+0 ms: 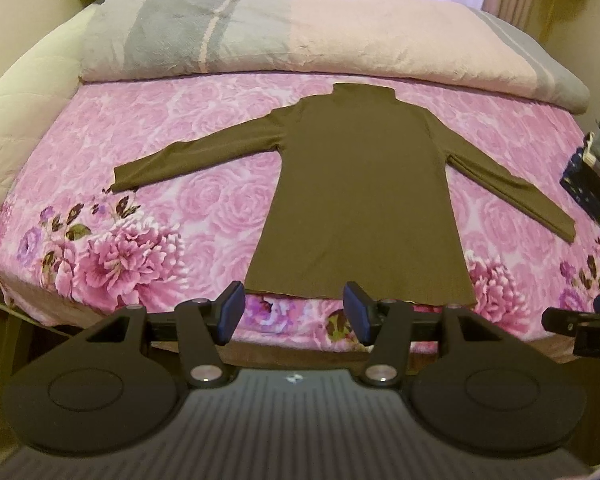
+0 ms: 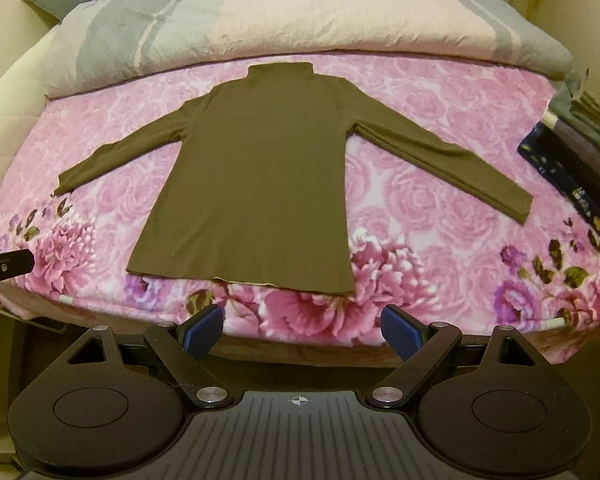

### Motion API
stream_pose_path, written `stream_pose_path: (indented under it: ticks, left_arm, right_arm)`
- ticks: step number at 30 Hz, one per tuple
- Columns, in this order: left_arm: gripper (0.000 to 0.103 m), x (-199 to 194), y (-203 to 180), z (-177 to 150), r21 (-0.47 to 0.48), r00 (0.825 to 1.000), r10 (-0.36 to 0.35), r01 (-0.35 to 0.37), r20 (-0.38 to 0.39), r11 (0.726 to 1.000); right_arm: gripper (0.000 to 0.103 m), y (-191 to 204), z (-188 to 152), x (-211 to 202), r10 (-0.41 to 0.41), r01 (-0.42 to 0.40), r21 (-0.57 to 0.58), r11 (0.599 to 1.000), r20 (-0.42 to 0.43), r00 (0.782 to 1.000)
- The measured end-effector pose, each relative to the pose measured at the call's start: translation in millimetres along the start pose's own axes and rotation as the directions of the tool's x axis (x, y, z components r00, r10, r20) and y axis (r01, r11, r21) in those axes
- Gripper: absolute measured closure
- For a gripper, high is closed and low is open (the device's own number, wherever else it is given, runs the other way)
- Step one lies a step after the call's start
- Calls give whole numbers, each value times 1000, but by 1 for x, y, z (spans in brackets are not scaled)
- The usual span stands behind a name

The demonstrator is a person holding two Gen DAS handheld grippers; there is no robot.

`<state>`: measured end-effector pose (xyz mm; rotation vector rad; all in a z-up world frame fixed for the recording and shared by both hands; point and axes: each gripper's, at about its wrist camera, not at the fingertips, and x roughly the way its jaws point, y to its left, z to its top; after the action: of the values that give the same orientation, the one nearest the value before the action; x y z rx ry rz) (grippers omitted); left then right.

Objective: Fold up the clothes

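We have the brown turtleneck top (image 1: 356, 184) spread flat across the middle of the frame on the pink floral bedspread (image 1: 188, 128), collar toward the top, hem toward the bottom, both sleeves angled out to the left and right. No fold shows in it, so we judge the folding has not started: both sleeves and the body are all left to do. Our left gripper (image 1: 294, 316) sits at the bottom of its view, jaws wide apart and holding nothing, just short of the hem. Our right gripper (image 2: 302, 330) is likewise spread wide and empty, below the hem at the bed's edge. At the right edge lies a stack of folded clothes (image 2: 584, 136), and a rolled quilt (image 1: 300, 36) runs along the top.
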<state>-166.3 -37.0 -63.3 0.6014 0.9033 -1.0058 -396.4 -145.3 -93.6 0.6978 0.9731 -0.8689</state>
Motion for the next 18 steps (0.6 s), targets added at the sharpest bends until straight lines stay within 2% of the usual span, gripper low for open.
stream_pose_path:
  ticks: [6,12,18]
  left_arm:
    - [53,9,35,5,-154,1000,-31,30,-4,988]
    - [54,39,66,9,-312,995,-95,81,-29,947]
    - [54,89,81,36,-437,986,-161,123,-51,891]
  right_arm:
    - [14,-5,5,12,31,-31,36,999,-2,1000]
    - [14,-13,0,30,28,-23,92,995,-54,998]
    - [14,-43,9,41,-39,54,214,975,-75,996]
